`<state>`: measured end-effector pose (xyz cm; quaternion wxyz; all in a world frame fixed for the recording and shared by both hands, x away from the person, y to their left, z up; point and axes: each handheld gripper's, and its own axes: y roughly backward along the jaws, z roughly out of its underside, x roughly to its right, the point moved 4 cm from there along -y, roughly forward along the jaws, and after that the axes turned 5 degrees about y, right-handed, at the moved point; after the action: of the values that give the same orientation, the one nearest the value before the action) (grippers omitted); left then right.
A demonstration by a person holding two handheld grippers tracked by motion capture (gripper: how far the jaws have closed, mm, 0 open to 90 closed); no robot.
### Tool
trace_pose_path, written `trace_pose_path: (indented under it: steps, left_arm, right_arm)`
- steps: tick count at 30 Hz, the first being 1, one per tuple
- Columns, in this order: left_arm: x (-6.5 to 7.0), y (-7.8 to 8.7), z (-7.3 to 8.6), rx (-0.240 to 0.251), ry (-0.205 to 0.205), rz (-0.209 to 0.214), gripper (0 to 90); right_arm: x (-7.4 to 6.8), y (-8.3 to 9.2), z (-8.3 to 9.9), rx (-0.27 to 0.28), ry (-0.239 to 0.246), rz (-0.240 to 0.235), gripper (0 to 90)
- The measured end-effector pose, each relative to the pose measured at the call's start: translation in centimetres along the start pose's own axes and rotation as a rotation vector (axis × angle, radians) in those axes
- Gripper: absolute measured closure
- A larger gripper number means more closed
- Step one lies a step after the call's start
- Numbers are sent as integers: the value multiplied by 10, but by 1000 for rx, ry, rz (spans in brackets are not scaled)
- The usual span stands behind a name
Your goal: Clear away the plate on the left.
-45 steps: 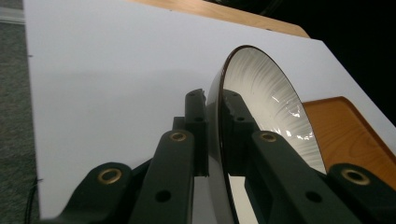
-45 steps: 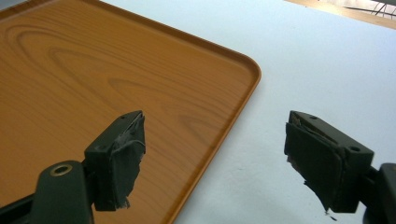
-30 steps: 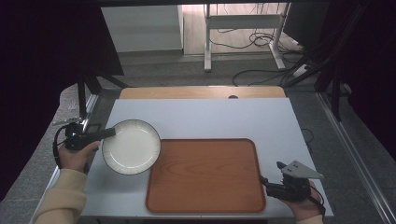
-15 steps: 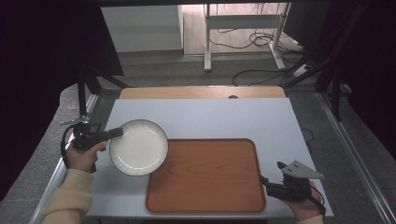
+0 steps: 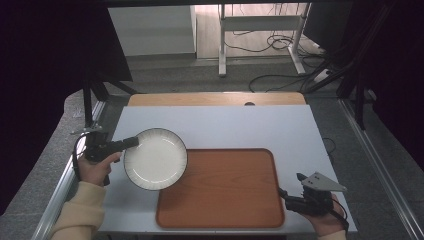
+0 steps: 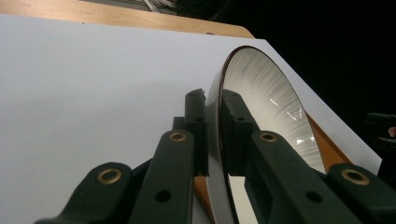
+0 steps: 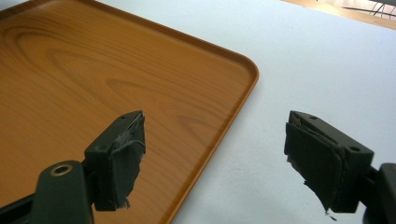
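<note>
Over the wooden tray's [image 5: 225,190] left corner, the left gripper [image 5: 131,143] clamps the white plate's [image 5: 156,159] rim, while the right gripper [image 5: 290,192] gapes empty beside the tray.

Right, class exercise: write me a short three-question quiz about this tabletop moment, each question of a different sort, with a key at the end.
1. True or false: the left gripper has its jaws clamped on the rim of the white plate.
2. Multiple choice: the right gripper is
A. shut on the tray
B. open, with one jaw over the wooden tray and the other over the white table
C. holding a cup
3. Fill in: in the high view, the plate's right side overlaps the tray's far-left ____.

Key
1. True; one jaw sits on each side of the rim.
2. B
3. corner
</note>
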<state>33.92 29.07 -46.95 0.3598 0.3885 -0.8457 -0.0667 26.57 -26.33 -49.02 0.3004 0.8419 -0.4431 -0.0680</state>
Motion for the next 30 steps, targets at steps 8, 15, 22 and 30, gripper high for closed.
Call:
trace_pose_path:
  steps: [8, 15, 22, 30]
  left_arm:
    - [7, -3, 2, -3, -8, 12, 835]
    - [14, -6, 4, -11, -14, 28, 835]
    - [20, -12, 5, -17, -11, 36, 834]
    - [28, -18, 5, -23, -19, 51, 834]
  right_arm:
    - [0, 0, 0, -1, 2, 0, 211]
    - [-1, 0, 0, -1, 1, 0, 212]
    - [0, -1, 0, -1, 0, -1, 212]
    - [0, -1, 0, 0, 0, -1, 212]
